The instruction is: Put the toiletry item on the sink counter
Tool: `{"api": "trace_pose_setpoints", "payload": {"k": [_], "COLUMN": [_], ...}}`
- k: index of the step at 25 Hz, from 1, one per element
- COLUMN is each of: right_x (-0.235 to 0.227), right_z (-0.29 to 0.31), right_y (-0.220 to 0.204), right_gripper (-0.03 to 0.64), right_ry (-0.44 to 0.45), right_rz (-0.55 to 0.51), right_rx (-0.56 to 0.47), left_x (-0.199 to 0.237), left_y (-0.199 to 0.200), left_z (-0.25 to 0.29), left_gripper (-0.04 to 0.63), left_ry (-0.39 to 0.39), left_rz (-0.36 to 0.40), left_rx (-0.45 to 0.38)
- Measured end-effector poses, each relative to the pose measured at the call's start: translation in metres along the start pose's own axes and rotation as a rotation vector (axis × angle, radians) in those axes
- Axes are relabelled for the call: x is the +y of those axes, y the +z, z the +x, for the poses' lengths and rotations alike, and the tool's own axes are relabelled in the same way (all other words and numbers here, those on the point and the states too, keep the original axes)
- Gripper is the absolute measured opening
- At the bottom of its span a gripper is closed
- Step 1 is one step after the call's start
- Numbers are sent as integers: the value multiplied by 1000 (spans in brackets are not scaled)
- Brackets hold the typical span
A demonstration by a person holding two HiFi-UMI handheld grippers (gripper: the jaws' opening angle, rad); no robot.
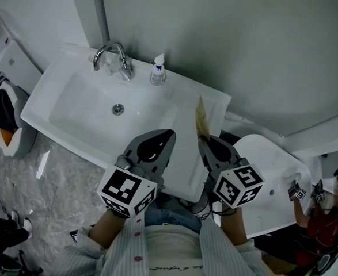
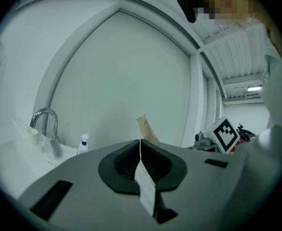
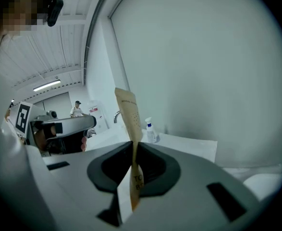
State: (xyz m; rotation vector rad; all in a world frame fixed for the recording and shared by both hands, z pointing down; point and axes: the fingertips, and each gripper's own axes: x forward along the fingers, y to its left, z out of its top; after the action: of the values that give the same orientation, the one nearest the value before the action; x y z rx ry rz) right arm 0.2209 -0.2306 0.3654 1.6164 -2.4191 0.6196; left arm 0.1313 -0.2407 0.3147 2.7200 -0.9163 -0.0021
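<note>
The toiletry item is a flat tan tube (image 1: pixel 202 118) standing upright over the right end of the white sink counter (image 1: pixel 187 99). My right gripper (image 1: pixel 205 140) is shut on its lower end; in the right gripper view the tube (image 3: pixel 128 113) rises out of the closed jaws of that gripper (image 3: pixel 132 149). Just left of it, over the counter's front edge, my left gripper (image 1: pixel 169 133) is shut with nothing in it (image 2: pixel 141 147). From the left gripper view, the tube (image 2: pixel 147 128) shows beyond the jaws.
A chrome faucet (image 1: pixel 112 57) and a small spray bottle (image 1: pixel 158 71) stand at the back of the basin. A white toilet-like fixture (image 1: pixel 272 180) is at the right, a bin (image 1: pixel 8 122) on the floor at the left, and a person (image 1: pixel 325 211) at the far right.
</note>
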Motion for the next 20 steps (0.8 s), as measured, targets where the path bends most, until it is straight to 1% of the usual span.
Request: {"api": "trace_pose_setpoints", "payload": {"k": [3,10,13,20], "right_x": [-2,-15,-23,-41], "right_z": [7,25,32,46], "right_y": [-8,-41,-59,-105], "right_gripper": [46,46,46,46], "right_ry": [1,-24,-41,-59], "right_rz": [-9,-42,-62,-61], "right_rx": [32,142,192,299], "left_x": [3,8,13,16], "left_y": [-7,-36,-53,-92], "left_z": [6,16,18,20], "left_gripper": [20,20,21,21], "left_ry": [10,35,54,79], "left_rz": [-1,-11,-22,-53], "left_rx": [4,46,71,127]}}
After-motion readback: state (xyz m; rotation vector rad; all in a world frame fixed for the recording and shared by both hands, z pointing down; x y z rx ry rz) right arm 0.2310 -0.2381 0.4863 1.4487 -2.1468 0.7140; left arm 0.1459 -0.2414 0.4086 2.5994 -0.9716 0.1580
